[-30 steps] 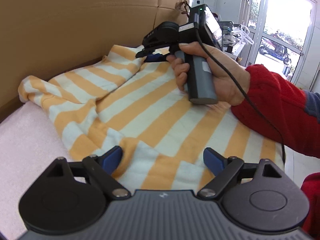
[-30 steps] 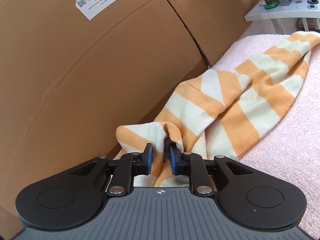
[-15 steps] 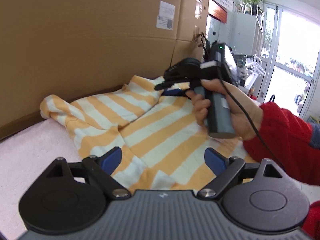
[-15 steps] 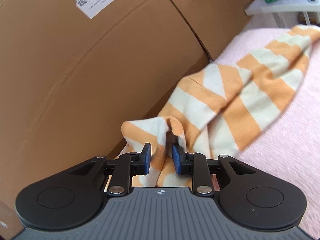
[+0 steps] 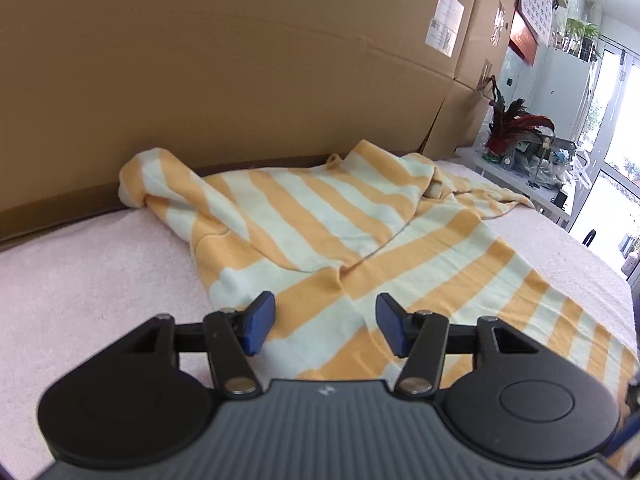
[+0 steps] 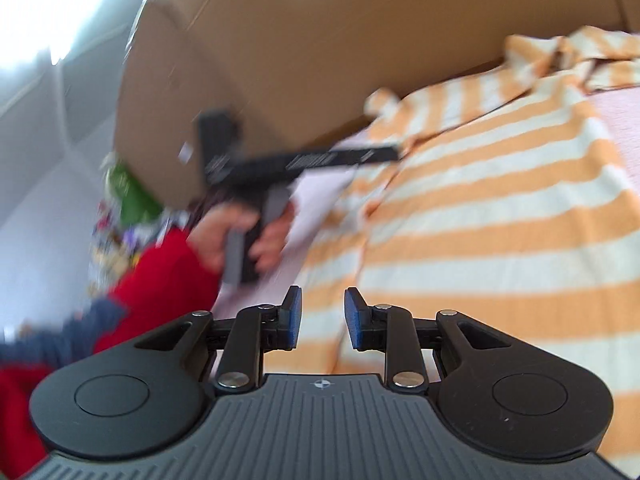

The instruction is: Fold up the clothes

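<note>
An orange-and-white striped garment (image 5: 360, 240) lies spread and partly rumpled on the pink towelling surface (image 5: 100, 272), its far edge against the cardboard wall. My left gripper (image 5: 325, 326) hovers open just above the garment's near edge, nothing between its blue pads. In the blurred right wrist view the same garment (image 6: 500, 220) fills the right side. My right gripper (image 6: 322, 318) sits over its striped edge, open, with no cloth pinched. A hand (image 6: 232, 232) in a red sleeve holds the left gripper's handle at the left of that view.
A tall cardboard wall (image 5: 240, 80) runs along the back of the surface. To the far right stands a white table (image 5: 520, 168) with red feathers and clutter, beside bright glass doors (image 5: 616, 128). Bare pink towelling lies left of the garment.
The right gripper has let go of the cloth fold it pinched and swung away toward the near side. It has left the left wrist view. The left jaws have narrowed somewhat.
</note>
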Demonstrator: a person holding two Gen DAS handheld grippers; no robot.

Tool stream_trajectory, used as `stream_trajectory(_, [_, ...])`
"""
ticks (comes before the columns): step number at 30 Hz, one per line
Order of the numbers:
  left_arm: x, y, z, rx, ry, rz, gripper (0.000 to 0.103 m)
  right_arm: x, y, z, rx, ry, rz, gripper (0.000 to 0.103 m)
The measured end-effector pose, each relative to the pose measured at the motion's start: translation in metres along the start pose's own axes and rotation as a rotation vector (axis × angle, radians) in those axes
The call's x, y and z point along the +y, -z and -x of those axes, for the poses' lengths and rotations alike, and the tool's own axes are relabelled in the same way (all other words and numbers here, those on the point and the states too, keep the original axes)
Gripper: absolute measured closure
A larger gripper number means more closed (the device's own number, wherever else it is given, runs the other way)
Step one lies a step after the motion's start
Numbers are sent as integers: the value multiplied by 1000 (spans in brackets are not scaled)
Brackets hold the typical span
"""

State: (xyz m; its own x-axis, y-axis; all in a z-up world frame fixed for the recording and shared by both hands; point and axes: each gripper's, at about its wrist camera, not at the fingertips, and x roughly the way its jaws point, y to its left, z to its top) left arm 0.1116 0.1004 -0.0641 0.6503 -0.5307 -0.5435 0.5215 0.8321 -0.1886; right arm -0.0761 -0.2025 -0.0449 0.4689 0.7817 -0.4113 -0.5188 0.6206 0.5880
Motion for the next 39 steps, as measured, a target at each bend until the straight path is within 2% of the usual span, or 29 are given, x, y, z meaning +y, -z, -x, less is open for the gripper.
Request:
stream_trajectory(2, [0, 1, 0, -3, 3, -3, 46, 16, 13, -5, 64, 19, 69, 74])
stream_trajectory(4, [-1, 2, 1, -7, 7, -6, 40, 25, 18, -1, 39, 48, 130, 67])
stream_trajectory(6, [-1, 3, 1, -10, 10, -9, 33, 26, 20, 4, 36, 77, 150, 66])
stream_trajectory(11, [-6, 3, 0, -3, -6, -39, 32, 26, 29, 12, 45, 83, 170, 66])
stream_trajectory(13, [-7, 3, 0, -1, -12, -47, 32, 26, 33, 10, 25, 64, 146, 70])
stream_trajectory(15, [-9, 3, -1, 3, -14, -56, 31, 26, 35, 6, 19, 33, 110, 95])
stream_trajectory(22, [-13, 3, -3, 16, -17, -85, 26, 17, 39, 13, 19, -151, -6, 96])
stream_trajectory(25, [-14, 3, -4, 22, -19, -97, 23, 7, 43, 10, 35, -61, -47, 97])
stream_trajectory(27, [-16, 3, -4, 26, -22, -106, 21, 6, 43, 13, 33, -61, -58, 97])
stream_trajectory(31, [-19, 4, -6, 35, -27, -125, 15, 26, 38, 23, -8, 8, 75, 89])
stream_trajectory(39, [-24, 4, -8, 50, -43, -161, 13, 72, 35, 0, -16, -88, 270, 89])
